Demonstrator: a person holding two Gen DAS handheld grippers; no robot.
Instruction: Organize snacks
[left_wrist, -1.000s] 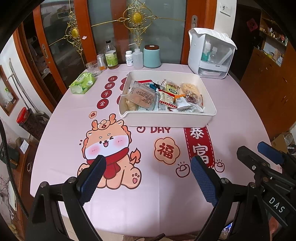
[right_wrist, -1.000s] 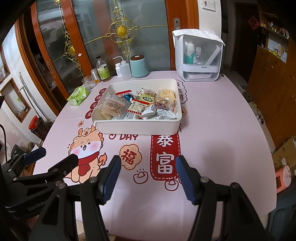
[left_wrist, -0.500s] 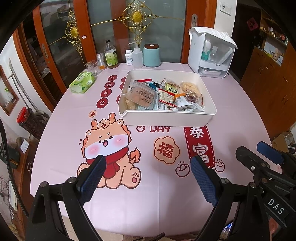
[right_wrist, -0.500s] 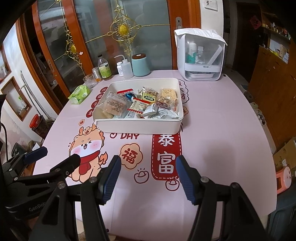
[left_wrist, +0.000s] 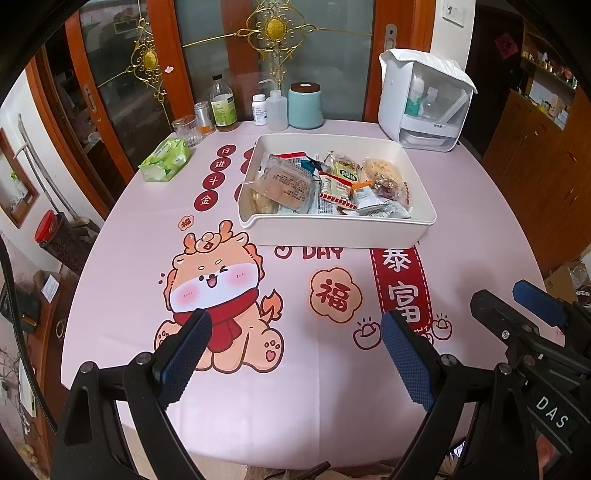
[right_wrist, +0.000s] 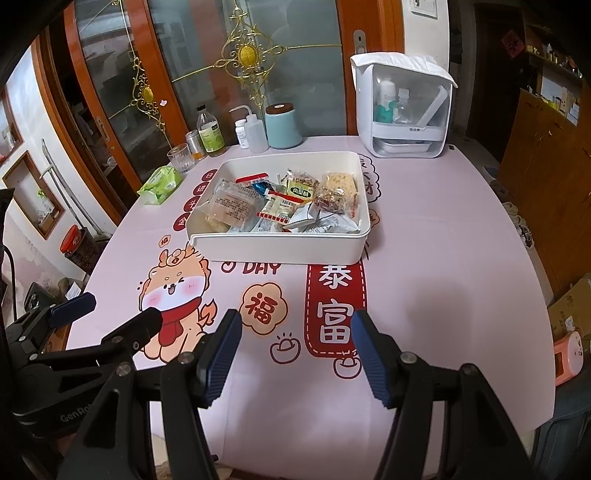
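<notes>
Pink vinyl printed with a cartoon dragon and red lucky characters covers the round desk (left_wrist: 461, 229), and near its middle sits a white rectangular plastic tray (left_wrist: 332, 236) heaped with wrapped snack packets (left_wrist: 325, 184): a clear-wrapped brown cake on the tray's left, biscuit and nut bars toward its right, silver sachets at the near wall. Nothing snack-like lies loose on the cloth. Along the far edge stand a green tissue pack (left_wrist: 166, 159), a ribbed glass (left_wrist: 185, 130), bottles and a pale blue canister with a dark lid (left_wrist: 305, 105), with a white lidded appliance (left_wrist: 424, 107) to the right.

Both tools hang over the near edge, well apart from the tray. The left claw (left_wrist: 295, 354) has its blue pads spread wide with nothing between them; the right claw (right_wrist: 295, 354) is parted less far, also empty.

Judging by this, the sorting has either not begun or is already finished; no packet is in hand. If work remains, the next move calls for reaching forward over the tray's near wall and pinching a single top packet by its crimped edge, since the slippery wrappers overlap.
</notes>
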